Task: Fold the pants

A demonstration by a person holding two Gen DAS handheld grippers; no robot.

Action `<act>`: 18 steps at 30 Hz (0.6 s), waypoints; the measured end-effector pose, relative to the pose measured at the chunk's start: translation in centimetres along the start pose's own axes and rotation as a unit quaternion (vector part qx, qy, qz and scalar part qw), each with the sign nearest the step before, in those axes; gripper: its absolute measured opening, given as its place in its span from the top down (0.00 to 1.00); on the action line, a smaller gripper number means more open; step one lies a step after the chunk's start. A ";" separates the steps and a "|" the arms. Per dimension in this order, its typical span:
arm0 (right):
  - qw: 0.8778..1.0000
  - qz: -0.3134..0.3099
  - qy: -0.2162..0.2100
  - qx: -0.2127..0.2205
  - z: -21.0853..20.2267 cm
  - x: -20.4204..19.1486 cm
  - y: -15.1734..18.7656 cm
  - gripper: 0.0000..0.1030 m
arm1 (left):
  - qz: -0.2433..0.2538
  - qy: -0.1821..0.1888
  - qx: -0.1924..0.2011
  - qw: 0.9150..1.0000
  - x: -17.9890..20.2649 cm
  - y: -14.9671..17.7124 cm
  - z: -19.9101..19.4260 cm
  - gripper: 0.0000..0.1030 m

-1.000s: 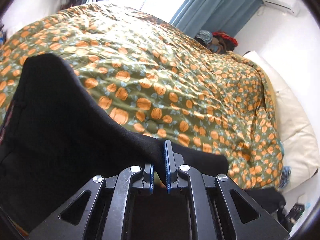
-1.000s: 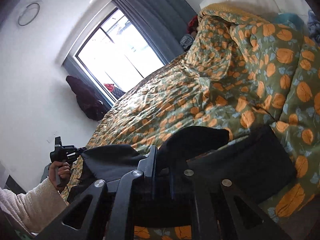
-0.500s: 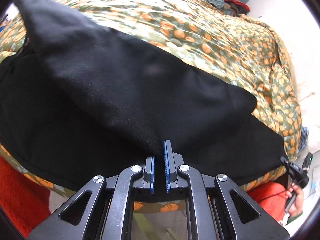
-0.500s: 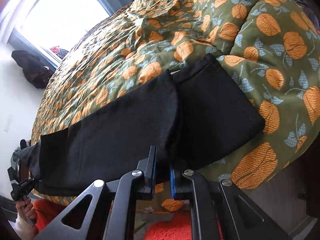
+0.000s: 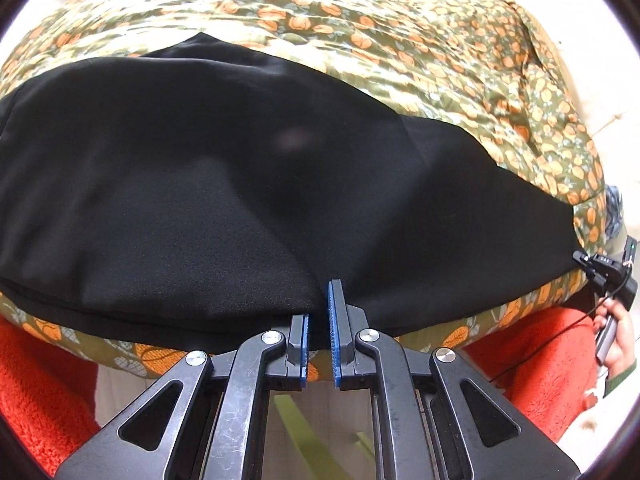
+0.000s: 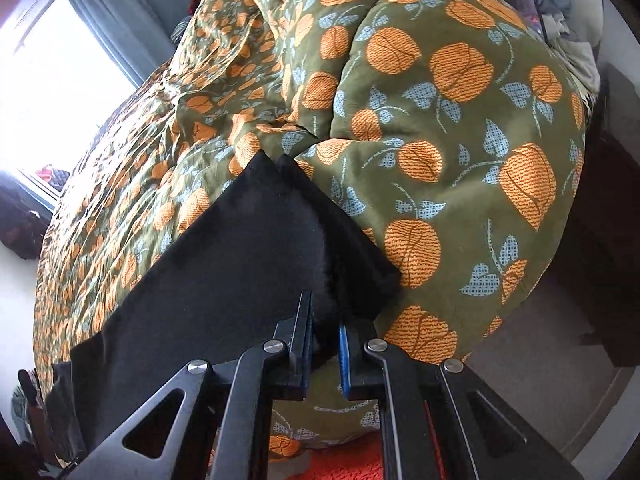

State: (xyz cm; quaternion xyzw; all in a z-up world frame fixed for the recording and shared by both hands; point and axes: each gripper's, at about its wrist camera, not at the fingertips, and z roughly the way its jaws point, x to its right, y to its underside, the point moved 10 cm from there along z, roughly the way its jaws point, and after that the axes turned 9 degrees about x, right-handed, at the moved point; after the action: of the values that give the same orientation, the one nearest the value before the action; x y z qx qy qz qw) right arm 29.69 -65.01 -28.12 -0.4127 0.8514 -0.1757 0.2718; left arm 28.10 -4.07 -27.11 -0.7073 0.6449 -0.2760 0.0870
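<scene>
Orange-flowered quilt (image 5: 460,60), black pants (image 5: 240,168) lying lengthwise along its near edge, left tool (image 5: 318,320) and right tool (image 6: 324,332) each clamped on pants edge

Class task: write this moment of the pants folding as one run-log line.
item: black fabric pants lying across green orange-print quilt | left gripper: shut on pants | right gripper: shut on pants | stage: fold laid

No writing, label, brand or number can be read in either view — the only markings are the orange fruit and blue leaf print on the green quilt (image 6: 460,128), and that pattern carries no letters.
</scene>
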 end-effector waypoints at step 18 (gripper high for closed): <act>0.999 -0.016 0.035 0.022 -0.6 -0.1 -0.2 0.90 | 0.038 -0.026 -0.011 0.999 1.1 1.2 1.5 0.93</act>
State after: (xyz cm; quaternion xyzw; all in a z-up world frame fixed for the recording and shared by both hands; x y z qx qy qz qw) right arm 29.47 -65.03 -27.55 -0.4143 0.8495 -0.2128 0.2479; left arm 27.79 -5.62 -28.63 -0.6904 0.6715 -0.2470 0.1067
